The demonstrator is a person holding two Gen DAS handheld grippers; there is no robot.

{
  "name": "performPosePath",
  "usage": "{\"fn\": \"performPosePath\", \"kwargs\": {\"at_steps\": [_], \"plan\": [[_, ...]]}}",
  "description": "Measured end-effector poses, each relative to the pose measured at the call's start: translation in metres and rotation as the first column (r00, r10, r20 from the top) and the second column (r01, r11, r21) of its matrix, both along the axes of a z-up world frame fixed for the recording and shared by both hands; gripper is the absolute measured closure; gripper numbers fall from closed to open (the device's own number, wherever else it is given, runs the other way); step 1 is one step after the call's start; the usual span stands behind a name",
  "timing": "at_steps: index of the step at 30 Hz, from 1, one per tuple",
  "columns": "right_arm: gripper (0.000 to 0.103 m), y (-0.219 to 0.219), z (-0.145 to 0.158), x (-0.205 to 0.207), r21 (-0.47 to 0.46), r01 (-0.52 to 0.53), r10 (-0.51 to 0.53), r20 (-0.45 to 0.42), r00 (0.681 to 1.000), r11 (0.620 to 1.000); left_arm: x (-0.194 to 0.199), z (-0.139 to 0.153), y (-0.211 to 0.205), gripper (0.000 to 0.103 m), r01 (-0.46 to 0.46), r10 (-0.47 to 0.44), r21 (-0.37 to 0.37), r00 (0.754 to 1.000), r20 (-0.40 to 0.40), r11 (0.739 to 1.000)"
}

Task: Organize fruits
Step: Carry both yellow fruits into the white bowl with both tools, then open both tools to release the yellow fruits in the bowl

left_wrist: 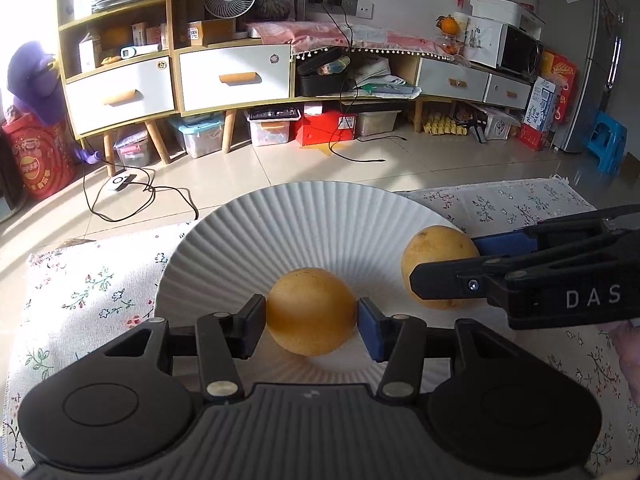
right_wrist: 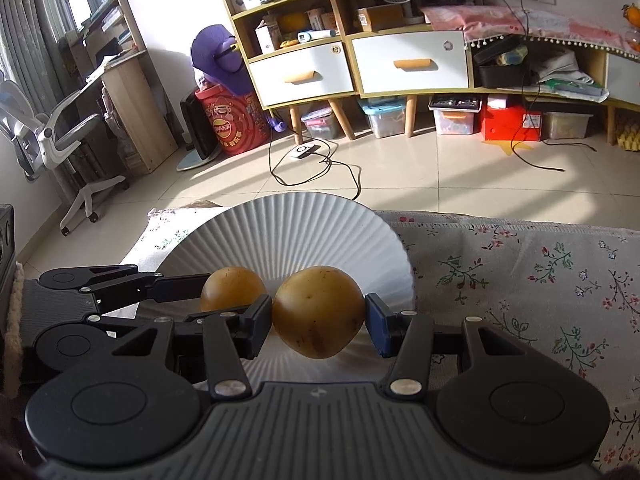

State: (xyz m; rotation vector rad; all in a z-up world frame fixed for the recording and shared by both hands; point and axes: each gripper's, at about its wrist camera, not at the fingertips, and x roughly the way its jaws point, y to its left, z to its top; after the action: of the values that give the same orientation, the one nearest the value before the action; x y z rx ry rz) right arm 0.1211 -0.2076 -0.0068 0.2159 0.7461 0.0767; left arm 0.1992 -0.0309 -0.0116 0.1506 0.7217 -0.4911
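A white ribbed plate [left_wrist: 248, 236] [right_wrist: 304, 232] lies on a floral tablecloth. My left gripper [left_wrist: 312, 320] is shut on a round orange-yellow fruit [left_wrist: 310, 316], held just over the plate's middle. My right gripper [right_wrist: 319, 318] is shut on a larger yellow fruit with brown specks [right_wrist: 319, 312], over the plate's near right part. In the left wrist view the right gripper [left_wrist: 448, 264] comes in from the right with its fruit [left_wrist: 436, 256] at the plate's right rim. In the right wrist view the left gripper [right_wrist: 208, 292] and its fruit [right_wrist: 230, 286] sit just left of mine.
The floral tablecloth [left_wrist: 92, 296] [right_wrist: 520, 280] covers the table around the plate. Beyond the table edge is a tiled floor with loose cables [left_wrist: 140, 196]. A wooden cabinet with white drawers [left_wrist: 232, 76], storage boxes, a blue stool [left_wrist: 606, 140] and a white office chair [right_wrist: 52, 136] stand farther off.
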Motion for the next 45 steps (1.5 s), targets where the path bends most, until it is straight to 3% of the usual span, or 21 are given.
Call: {"fn": "performPosePath", "kwargs": {"at_steps": [13,17,21,23,36,45], "plan": [[0.056,-0.005,-0.001,0.006,-0.004,0.015,-0.015,0.005,1.000,1.000,0.007,-0.002,-0.002,0.064,0.014,-0.013,-0.019,1.000,0.015,1.000],[0.056,-0.003,0.000,0.004,0.011,0.005,-0.005,0.012,1.000,1.000,0.005,-0.002,-0.001,0.053,-0.004,0.004,-0.012,1.000,0.007,1.000],[0.047,-0.001,0.008,0.004,0.025,-0.022,0.021,0.015,1.000,0.999,0.000,0.000,0.003,0.034,-0.003,0.003,-0.004,1.000,0.002,1.000],[0.044,0.002,0.012,0.001,0.018,-0.031,0.030,0.023,0.999,0.999,-0.004,0.003,0.003,0.030,-0.006,0.006,0.011,1.000,0.006,1.000],[0.028,0.011,0.038,-0.021,-0.038,0.013,-0.014,-0.006,1.000,0.999,-0.041,0.027,0.007,0.013,-0.022,0.022,0.051,1.000,-0.005,0.998],[0.015,0.024,0.049,-0.048,-0.094,-0.003,0.001,-0.025,1.000,0.996,-0.071,0.042,0.021,0.010,-0.075,0.076,0.055,0.997,-0.031,0.996]]}}
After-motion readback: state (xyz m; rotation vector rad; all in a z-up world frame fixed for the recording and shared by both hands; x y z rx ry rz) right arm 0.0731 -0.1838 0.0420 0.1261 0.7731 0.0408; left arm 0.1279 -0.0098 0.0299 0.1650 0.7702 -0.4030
